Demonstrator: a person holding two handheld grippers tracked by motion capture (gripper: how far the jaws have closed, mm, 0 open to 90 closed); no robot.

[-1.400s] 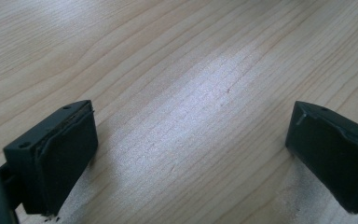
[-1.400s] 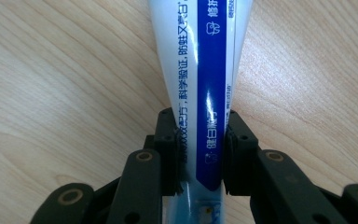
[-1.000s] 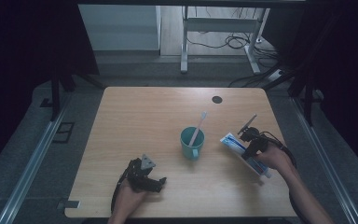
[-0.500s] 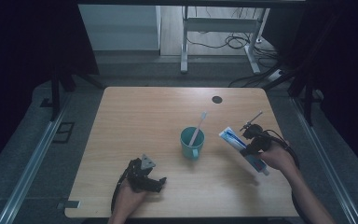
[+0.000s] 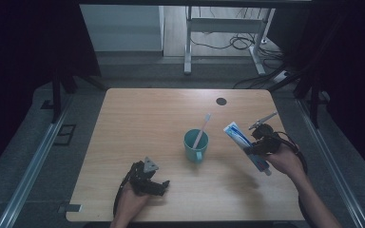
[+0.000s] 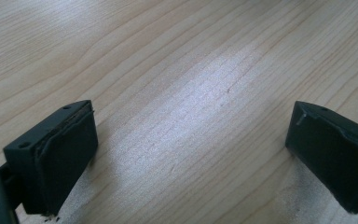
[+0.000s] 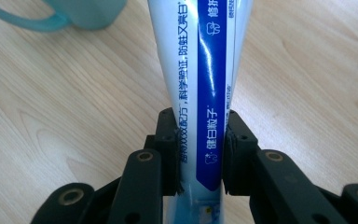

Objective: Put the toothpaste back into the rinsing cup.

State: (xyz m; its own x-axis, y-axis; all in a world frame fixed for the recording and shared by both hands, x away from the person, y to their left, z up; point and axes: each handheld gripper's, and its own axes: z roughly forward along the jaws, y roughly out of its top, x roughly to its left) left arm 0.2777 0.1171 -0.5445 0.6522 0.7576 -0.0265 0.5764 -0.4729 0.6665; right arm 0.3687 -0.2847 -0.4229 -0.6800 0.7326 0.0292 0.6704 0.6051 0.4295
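- Left gripper (image 5: 147, 179) sits low at the near left of the table (image 5: 138, 118), held in the person's left hand; in its own view both black pads (image 6: 60, 154) stand wide apart over bare wood with nothing between them. I judge it idle at this stage, with no share of the work so far.
- Teal mug (image 5: 196, 146) stands upright near the middle of the table, handle toward the person, with a white toothbrush (image 5: 202, 128) leaning inside it, brush end up and tilted to the far right. That part looks already done.
- Toothpaste tube (image 5: 244, 142), white and blue, is just right of the mug and apart from it, held off the tabletop at a slant with its broad flat end toward the mug and its cap end toward the person.
- Right gripper (image 5: 259, 145) pinches the tube across its narrower part; its own view shows both pads pressed against the tube (image 7: 205, 93) on either side, with the mug's base and handle (image 7: 51, 18) beyond it.
- What remains, as I read it: carry the tube across to the mug, lower it in beside the toothbrush, and let go. The pick-up is complete; placement has not begun.
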